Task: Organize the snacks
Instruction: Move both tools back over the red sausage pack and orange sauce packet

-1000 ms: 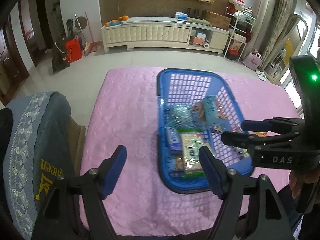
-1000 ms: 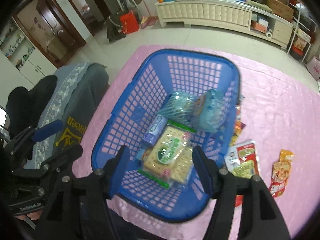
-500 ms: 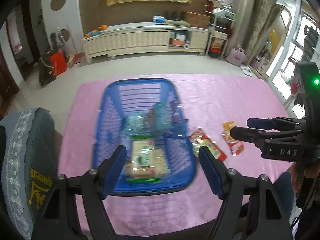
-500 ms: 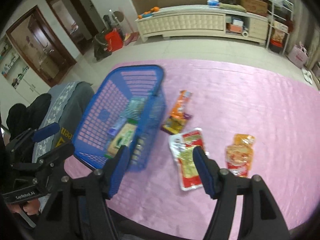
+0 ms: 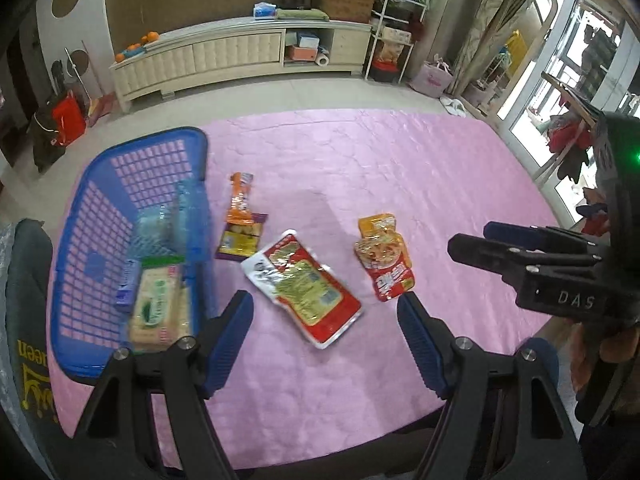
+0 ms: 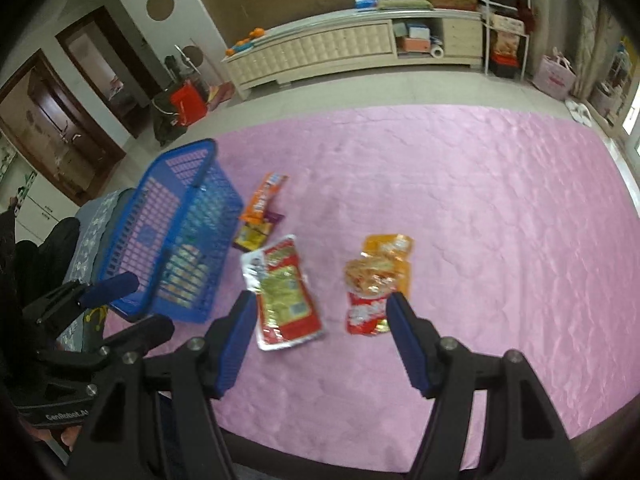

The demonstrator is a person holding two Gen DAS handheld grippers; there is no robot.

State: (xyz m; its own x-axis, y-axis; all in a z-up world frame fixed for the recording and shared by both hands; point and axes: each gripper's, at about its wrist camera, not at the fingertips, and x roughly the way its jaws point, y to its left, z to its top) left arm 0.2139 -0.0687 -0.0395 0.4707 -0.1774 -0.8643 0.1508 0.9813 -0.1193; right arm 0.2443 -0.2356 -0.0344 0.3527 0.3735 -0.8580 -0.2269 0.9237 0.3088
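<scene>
A blue basket (image 5: 100,184) (image 6: 176,184) stands at the left of the pink table and holds several snack packs, among them a cracker pack (image 5: 158,312). Three packs lie on the cloth to its right: an orange-and-purple pack (image 5: 240,220) (image 6: 260,216), a large red-and-white pack (image 5: 304,284) (image 6: 284,292), and an orange-red pack (image 5: 384,258) (image 6: 374,284). My left gripper (image 5: 324,316) is open and empty above the large red pack. My right gripper (image 6: 320,316) is open and empty, between the large red pack and the orange-red pack.
The pink cloth (image 5: 400,168) covers the table. A grey chair back (image 5: 24,320) stands at the left edge. A cream sideboard (image 6: 340,48) and a shelf rack (image 5: 396,40) are far behind across the floor.
Both grippers have swung to the right, away from the basket. The basket has slid to the left of both views and the loose packs now lie in front of the fingers.
</scene>
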